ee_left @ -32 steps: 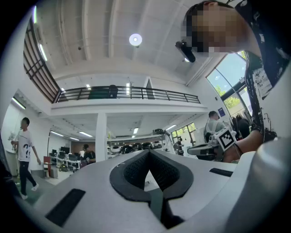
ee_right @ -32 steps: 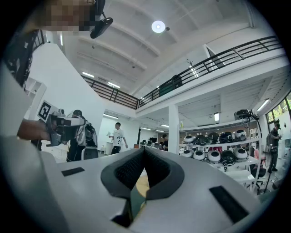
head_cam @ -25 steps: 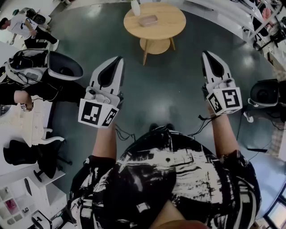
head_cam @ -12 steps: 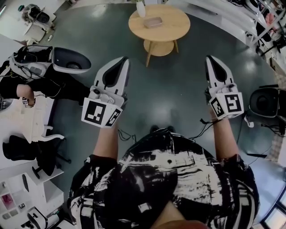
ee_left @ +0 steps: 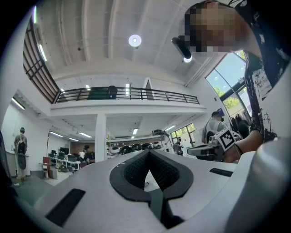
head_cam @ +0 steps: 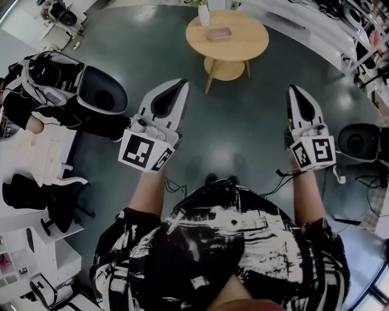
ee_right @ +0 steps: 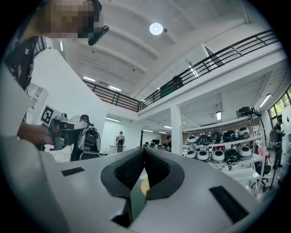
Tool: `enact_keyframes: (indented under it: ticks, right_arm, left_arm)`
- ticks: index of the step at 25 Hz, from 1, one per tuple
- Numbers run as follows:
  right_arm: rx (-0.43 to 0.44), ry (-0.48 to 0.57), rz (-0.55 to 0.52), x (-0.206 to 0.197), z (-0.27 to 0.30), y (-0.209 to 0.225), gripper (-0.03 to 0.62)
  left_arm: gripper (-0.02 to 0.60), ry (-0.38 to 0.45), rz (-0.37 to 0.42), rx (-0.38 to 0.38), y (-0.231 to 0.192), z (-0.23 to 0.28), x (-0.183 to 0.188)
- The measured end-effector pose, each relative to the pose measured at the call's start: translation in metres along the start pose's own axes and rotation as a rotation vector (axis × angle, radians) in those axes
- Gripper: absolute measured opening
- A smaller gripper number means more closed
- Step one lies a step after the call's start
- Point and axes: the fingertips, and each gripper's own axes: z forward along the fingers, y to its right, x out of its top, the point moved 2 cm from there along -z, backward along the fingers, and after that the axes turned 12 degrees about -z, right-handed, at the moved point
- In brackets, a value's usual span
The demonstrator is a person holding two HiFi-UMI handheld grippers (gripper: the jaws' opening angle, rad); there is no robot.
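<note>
Your left gripper [head_cam: 180, 86] and right gripper [head_cam: 296, 91] hover short of the round light-wood counter [head_cam: 246, 48], fingers closed on nothing; pinkish tray [head_cam: 218, 34] on it.

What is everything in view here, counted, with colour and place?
round table: one, light wood, top centre of the head view, on the dark floor
shallow tray: one, pinkish, on the table
container: one, white, at the table's far edge, kind unclear
seated person: one, in black, left of the left gripper
desk: one, white, far left
helmet-like shells: several, black and white, on shelves in the right gripper view
balcony railing: one, dark, upper level
left gripper: one, white, jaws together, empty
right gripper: one, white, jaws together, empty
shirt: one, black-and-white patterned, bottom
</note>
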Motion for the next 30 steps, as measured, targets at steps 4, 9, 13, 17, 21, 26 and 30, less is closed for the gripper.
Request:
enact_keyframes:
  ticks: [4, 9, 13, 17, 21, 26, 30]
  right_arm:
    - [0.026, 0.066, 0.094, 0.005, 0.011, -0.003, 0.331]
    - [0.018, 0.077, 0.092, 0.010, 0.012, -0.003, 0.550]
    - [0.014, 0.069, 0.078, 0.011, 0.012, -0.004, 0.560]
    - [0.024, 0.055, 0.079, -0.008, 0.022, 0.015, 0.560]
    - [0.034, 0.053, 0.077, -0.019, 0.023, 0.046, 0.560]
    - [0.054, 0.053, 0.066, -0.019, 0.010, 0.052, 0.560]
    - [0.084, 0.057, 0.058, -0.023, 0.006, 0.072, 0.560]
  left_arm:
    - [-0.002, -0.003, -0.003, 0.000, -0.005, -0.002, -0.001]
    - [-0.002, 0.008, 0.001, -0.002, -0.002, -0.010, 0.004]
    - [-0.002, 0.006, -0.004, 0.008, -0.007, -0.016, 0.004]
    - [-0.002, -0.001, -0.008, 0.020, -0.011, 0.007, -0.008]
    - [-0.002, -0.011, -0.010, 0.027, -0.004, 0.040, -0.013]
    - [-0.002, -0.016, -0.004, 0.044, 0.008, 0.045, -0.015]
    - [-0.002, -0.016, 0.007, 0.069, 0.018, 0.063, -0.018]
